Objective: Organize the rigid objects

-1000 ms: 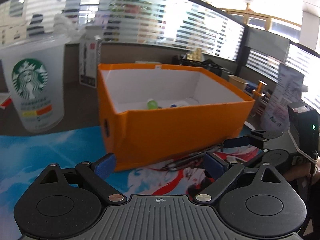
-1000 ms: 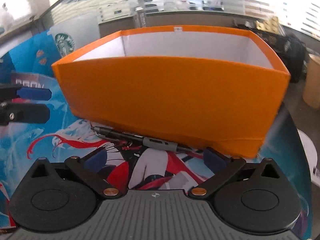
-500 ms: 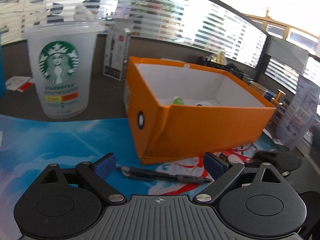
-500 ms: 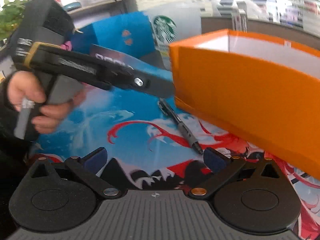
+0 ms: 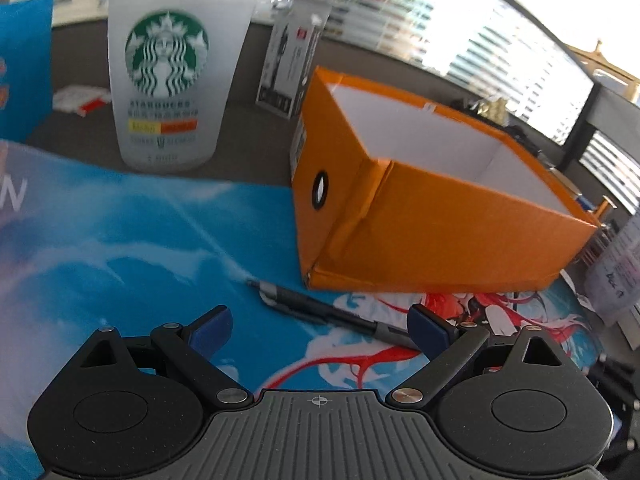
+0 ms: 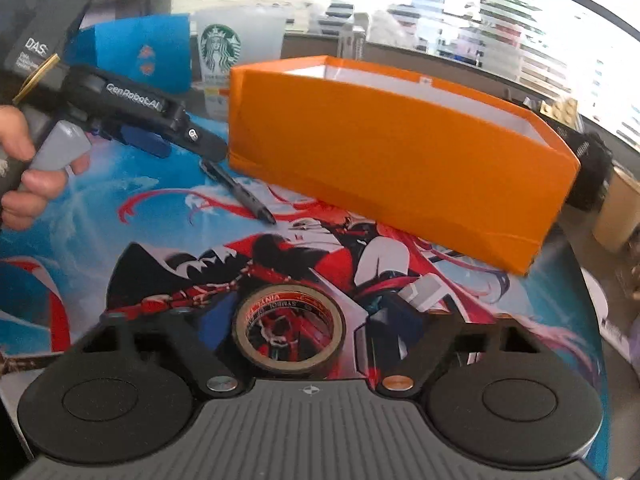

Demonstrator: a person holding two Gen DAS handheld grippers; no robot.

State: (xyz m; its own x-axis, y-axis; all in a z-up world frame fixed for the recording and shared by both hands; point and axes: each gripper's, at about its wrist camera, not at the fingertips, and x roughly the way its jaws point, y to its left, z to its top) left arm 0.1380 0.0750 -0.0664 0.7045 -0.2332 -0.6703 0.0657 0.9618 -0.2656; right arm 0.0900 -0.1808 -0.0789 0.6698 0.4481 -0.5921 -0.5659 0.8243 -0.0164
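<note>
A brown tape roll [image 6: 288,360] lies flat on the printed mat between the fingers of my right gripper [image 6: 306,326]. Its jaws are closing. The left pad is near the roll, and a gap shows at the right pad [image 6: 394,320]. A black pen [image 5: 320,312] lies on the mat in front of the orange box [image 5: 440,232]. My left gripper [image 5: 320,330] is open just above the pen, one pad on each side of it. In the right wrist view the left gripper [image 6: 176,148], held by a hand [image 6: 24,184], hovers over the pen [image 6: 236,192] beside the orange box [image 6: 400,152].
A frosted Starbucks cup [image 5: 168,80] stands behind the mat at the left, and a small pen carton [image 5: 288,64] stands beside it. A blue box [image 6: 136,56] sits at the far left. A paper cup [image 6: 616,208] stands right of the orange box.
The right gripper has drawn back from the box; the tape roll now lies between its fingers, which have narrowed. The left gripper has rolled and sunk towards the pen.
</note>
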